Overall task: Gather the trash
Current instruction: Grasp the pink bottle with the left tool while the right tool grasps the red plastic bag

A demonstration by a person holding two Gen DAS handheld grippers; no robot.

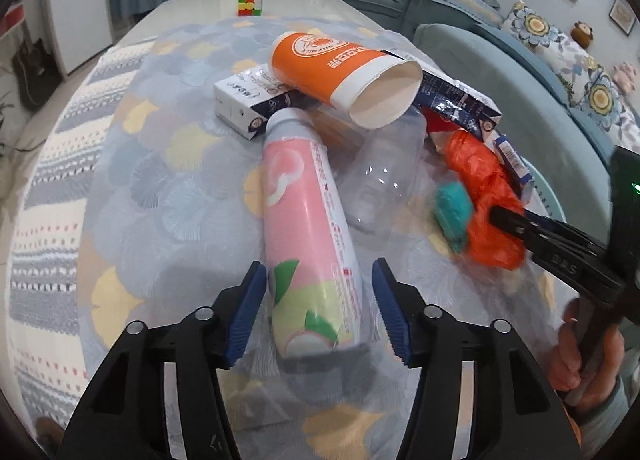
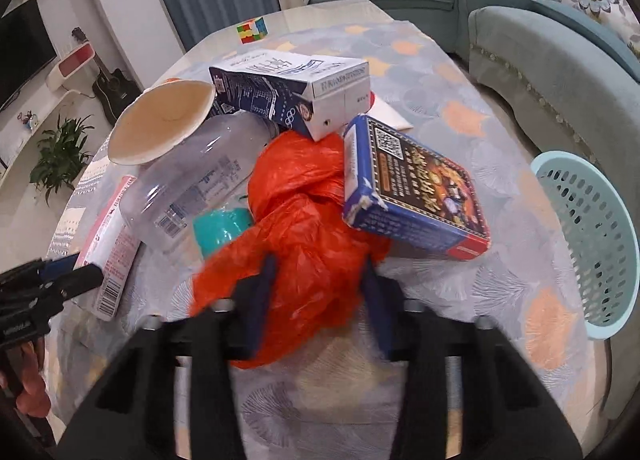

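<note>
Right now the right gripper (image 2: 318,300) has its fingers (image 2: 260,300) on either side of the crumpled orange plastic bag (image 2: 312,228); motion blur hides the contact, so I cannot tell whether they have pinched it or are only closing. The left gripper (image 1: 318,310) is spread wide, its blue pads (image 1: 248,312) flanking the base of the pink bottle (image 1: 308,228) without touching it.

Around the bag, the trash lies in one heap on the counter (image 2: 460,108): a teal lump (image 2: 222,226) just beside it, a clear plastic bottle (image 2: 192,188) leaning over that, a blue printed box (image 2: 416,196) resting on the bag's far side, a milk carton (image 2: 288,88) behind, and an orange paper cup (image 1: 340,72) lying on its side on top of the pile. The pale blue perforated basket (image 2: 592,236) stands off the counter's right edge, the likely place for the trash.

To do this step well, I judge the right fingers should bite deep into the bag's bulk, not a loose fold, then lift slowly so the box slides off rather than tipping. The left should close across the bottle's waist, squarely, since its smooth round body may roll out.
</note>
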